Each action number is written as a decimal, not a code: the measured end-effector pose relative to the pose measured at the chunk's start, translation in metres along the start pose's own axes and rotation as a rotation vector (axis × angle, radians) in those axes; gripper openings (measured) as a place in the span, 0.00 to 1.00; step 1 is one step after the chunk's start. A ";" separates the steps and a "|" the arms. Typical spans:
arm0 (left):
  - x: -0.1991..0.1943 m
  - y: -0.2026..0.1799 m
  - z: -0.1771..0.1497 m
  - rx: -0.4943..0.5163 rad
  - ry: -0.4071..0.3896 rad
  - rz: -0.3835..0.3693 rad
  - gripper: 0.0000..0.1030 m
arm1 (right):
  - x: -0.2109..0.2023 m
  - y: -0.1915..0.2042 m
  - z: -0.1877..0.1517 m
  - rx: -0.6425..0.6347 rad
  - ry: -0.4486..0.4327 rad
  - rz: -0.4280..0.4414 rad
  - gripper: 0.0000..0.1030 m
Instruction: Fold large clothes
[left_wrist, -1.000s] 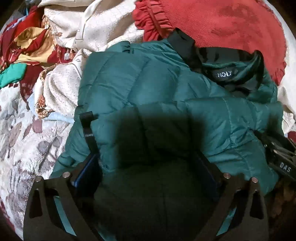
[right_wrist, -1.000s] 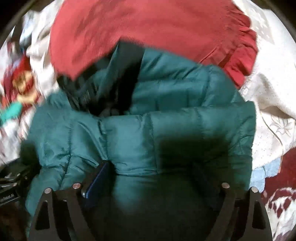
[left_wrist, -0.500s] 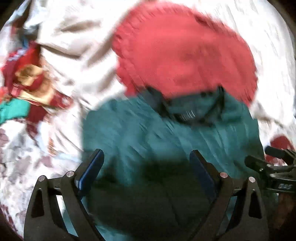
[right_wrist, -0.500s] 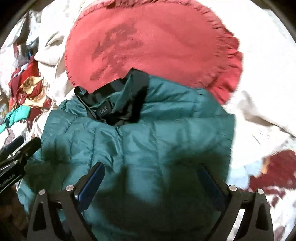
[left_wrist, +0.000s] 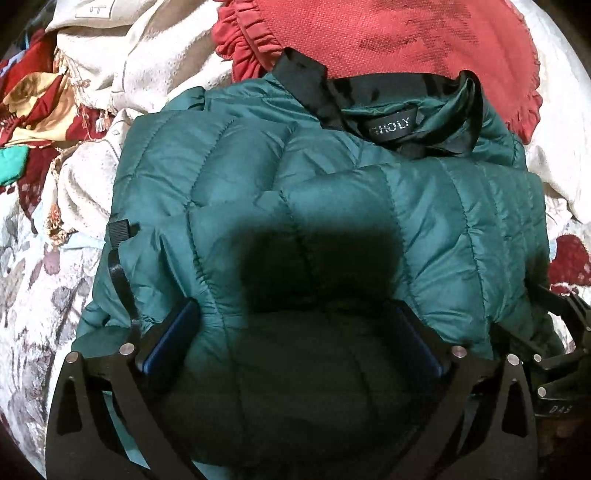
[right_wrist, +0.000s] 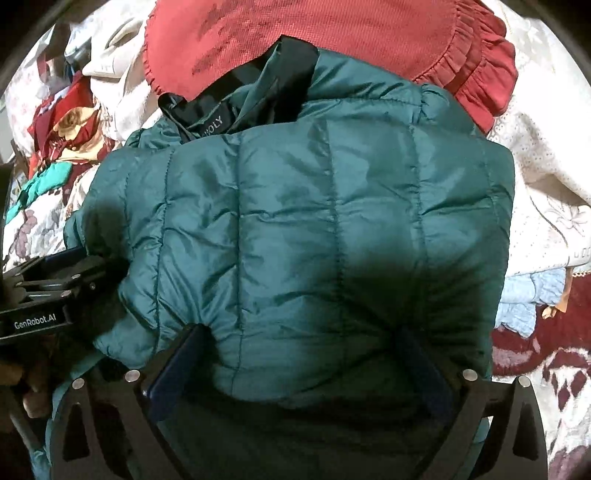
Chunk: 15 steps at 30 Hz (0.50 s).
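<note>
A dark green quilted puffer jacket (left_wrist: 332, 206) lies folded into a compact bundle on the bed, its black-lined collar with a label (left_wrist: 391, 127) at the far side. It also fills the right wrist view (right_wrist: 303, 229). My left gripper (left_wrist: 299, 332) is open, its wide-apart fingers pressing down on the jacket's near left part. My right gripper (right_wrist: 303, 354) is open too, fingers spread on the jacket's near right part. Each gripper shows at the edge of the other's view: the right one (left_wrist: 554, 354) and the left one (right_wrist: 55, 288).
A red round ruffled cloth (left_wrist: 388, 40) lies just beyond the collar. Cream knit garments (left_wrist: 140, 59) and a red-and-gold patterned cloth (left_wrist: 33, 99) are piled at the far left. A flowered bedsheet (left_wrist: 33, 288) lies to the left, light blue fabric (right_wrist: 524, 299) to the right.
Both grippers lifted back from the jacket half a second ago, then came down again and now press into its near edge. The jacket stays folded in place.
</note>
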<state>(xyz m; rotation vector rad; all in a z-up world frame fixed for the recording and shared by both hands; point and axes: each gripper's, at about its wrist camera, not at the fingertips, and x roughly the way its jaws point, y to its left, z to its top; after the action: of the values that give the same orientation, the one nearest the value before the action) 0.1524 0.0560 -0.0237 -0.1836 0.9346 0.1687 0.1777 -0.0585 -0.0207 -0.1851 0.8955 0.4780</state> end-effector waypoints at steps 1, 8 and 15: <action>-0.001 0.001 0.000 0.001 -0.001 -0.003 1.00 | -0.001 0.000 0.002 0.000 0.002 0.000 1.00; -0.006 0.002 -0.003 -0.006 -0.019 -0.002 1.00 | -0.004 0.003 0.006 -0.007 0.009 -0.012 1.00; -0.010 0.001 -0.006 -0.007 -0.033 0.014 0.99 | -0.001 0.005 0.004 -0.006 -0.001 -0.016 1.00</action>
<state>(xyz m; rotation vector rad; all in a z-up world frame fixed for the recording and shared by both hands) 0.1418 0.0545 -0.0193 -0.1803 0.9031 0.1871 0.1779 -0.0530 -0.0168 -0.1971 0.8911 0.4662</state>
